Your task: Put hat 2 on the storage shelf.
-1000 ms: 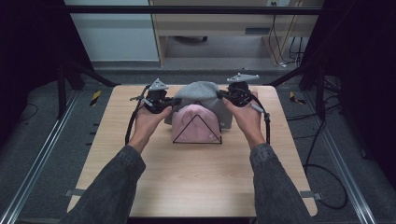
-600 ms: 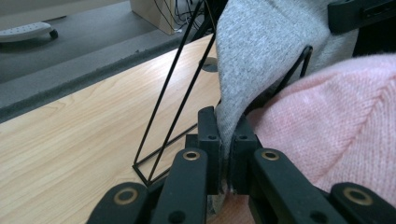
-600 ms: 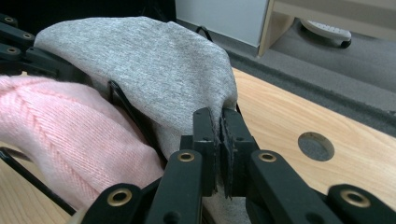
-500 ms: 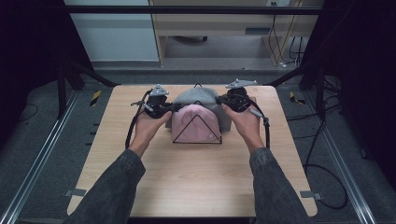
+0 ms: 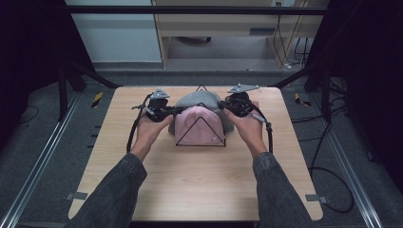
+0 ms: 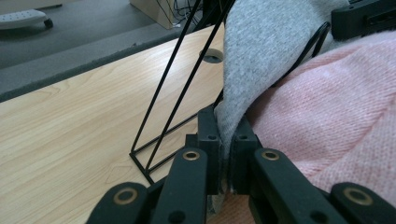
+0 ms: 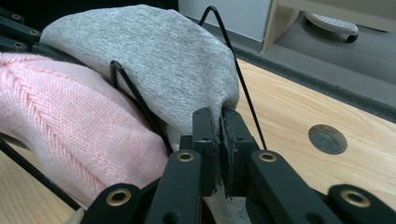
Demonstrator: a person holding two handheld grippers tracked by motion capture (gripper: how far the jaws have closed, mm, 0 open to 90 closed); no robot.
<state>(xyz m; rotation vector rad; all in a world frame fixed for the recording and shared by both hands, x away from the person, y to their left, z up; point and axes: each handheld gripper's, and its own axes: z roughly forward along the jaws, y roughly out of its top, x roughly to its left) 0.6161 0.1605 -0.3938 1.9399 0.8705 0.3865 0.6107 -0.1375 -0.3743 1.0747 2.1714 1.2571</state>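
Note:
A black wire rack (image 5: 200,130) stands mid-table with a pink knitted cloth (image 5: 198,125) draped over its front. Behind it, a grey cloth (image 5: 198,99) hangs over the rack's rear wires. My left gripper (image 5: 174,111) is shut on the grey cloth's left edge; in the left gripper view the grey cloth (image 6: 261,56) runs down between the pads (image 6: 209,137), with the pink cloth (image 6: 336,121) to the right. My right gripper (image 5: 224,107) is shut on the right edge; in the right gripper view the grey cloth (image 7: 154,60) is pinched at the tips (image 7: 219,128), beside the pink cloth (image 7: 65,126).
The wooden table (image 5: 190,175) has a round cable hole (image 7: 328,138) near the rack. A cabinet (image 5: 223,23) stands beyond the far edge. Black frame posts flank the table, and cables (image 5: 332,180) lie on the floor at right.
Both hands have shifted slightly toward me with the grey cloth, which now sits lower over the rack behind the pink cloth.

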